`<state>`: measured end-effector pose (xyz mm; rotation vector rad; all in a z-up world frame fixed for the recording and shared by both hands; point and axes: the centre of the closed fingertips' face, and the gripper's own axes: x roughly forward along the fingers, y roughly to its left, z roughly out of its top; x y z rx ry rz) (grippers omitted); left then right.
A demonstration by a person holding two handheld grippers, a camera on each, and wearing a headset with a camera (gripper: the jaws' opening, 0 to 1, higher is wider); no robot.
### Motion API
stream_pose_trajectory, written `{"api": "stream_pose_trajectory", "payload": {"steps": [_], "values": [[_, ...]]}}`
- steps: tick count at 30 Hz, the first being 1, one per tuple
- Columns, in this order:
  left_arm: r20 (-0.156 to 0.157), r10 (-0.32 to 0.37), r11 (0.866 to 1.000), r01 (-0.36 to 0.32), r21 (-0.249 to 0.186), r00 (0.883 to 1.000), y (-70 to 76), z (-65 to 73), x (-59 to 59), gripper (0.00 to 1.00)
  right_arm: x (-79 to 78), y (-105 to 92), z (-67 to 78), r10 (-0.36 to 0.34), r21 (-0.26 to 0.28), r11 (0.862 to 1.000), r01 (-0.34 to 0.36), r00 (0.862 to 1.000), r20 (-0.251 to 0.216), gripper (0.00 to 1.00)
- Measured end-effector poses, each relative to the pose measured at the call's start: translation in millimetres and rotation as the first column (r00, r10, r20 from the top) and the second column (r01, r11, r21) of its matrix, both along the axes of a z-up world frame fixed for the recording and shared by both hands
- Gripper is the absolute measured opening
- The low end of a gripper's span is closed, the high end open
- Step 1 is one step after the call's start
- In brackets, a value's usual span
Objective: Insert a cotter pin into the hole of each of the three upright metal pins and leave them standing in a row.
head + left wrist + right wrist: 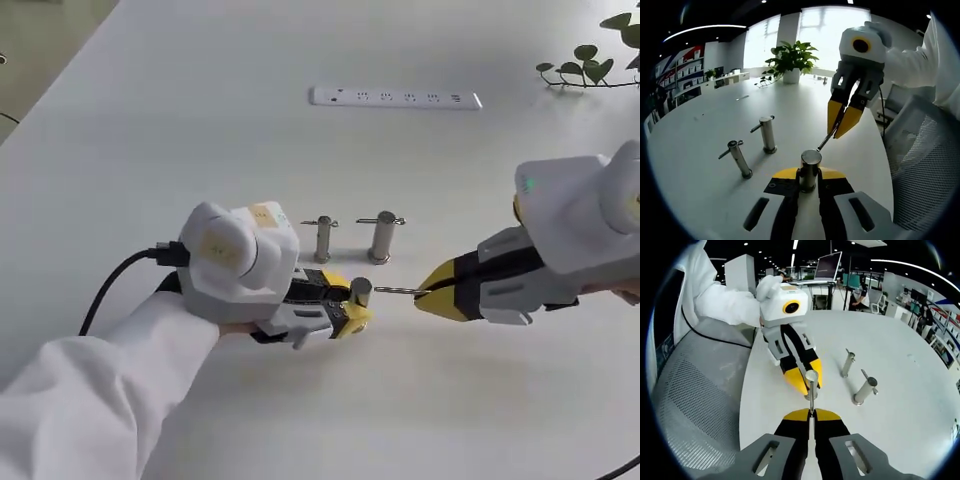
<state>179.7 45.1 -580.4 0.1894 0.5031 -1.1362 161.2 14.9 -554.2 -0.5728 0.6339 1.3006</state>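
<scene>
The table (200, 120) is plain white. The left gripper (357, 308) has a white body and black jaws with yellow tips, and the right gripper (424, 291) has the same colours. The pin (360, 291) in the middle of the frame is shiny grey, like the two pins (323, 238) (382, 237) above it. The cotter pin (400, 291) is dark grey. The sleeve (80, 400) at lower left is white, the cable (120, 268) black, the power strip (395, 97) at the top white, the leaves (590, 60) at upper right green

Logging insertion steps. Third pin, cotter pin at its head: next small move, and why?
Probably ease the right tongs straight toward the left tongs, pushing the cotter pin in. Its tip sits at the head of the third metal pin, held upright by the left tongs; whether it has entered the hole is unclear. The other two metal pins already carry theirs.
</scene>
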Motion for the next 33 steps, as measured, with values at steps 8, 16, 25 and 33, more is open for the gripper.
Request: {"api": "stream_pose_trajectory", "payload": {"steps": [8, 16, 25, 33], "values": [[-0.01, 0.005, 1.0, -0.005, -0.017, 1.0, 0.5, -0.8, 0.3, 0.12, 1.1, 1.5, -3.1, 0.004, -0.005, 1.0, -0.004, 1.0, -0.005, 0.0], [-0.009, 0.008, 1.0, -0.008, -0.009, 1.0, 0.6, -1.5, 0.5, 0.12, 3.5, 7.6, -10.1, 0.003, -0.012, 1.0, -0.003, 1.0, -0.012, 0.0], [-0.009, 0.013, 1.0, -0.013, -0.006, 1.0, 0.6, -2.5, 0.7, 0.12, 6.1, 17.9, -16.8, -0.004, -0.018, 1.0, 0.003, 1.0, -0.014, 0.0], [-0.012, 0.011, 1.0, -0.011, -0.003, 1.0, 0.0, -3.0, 0.4, 0.12, 8.6, 35.3, -17.5, 0.041, -0.036, 0.999, -0.041, 0.999, -0.002, 0.0]]}}
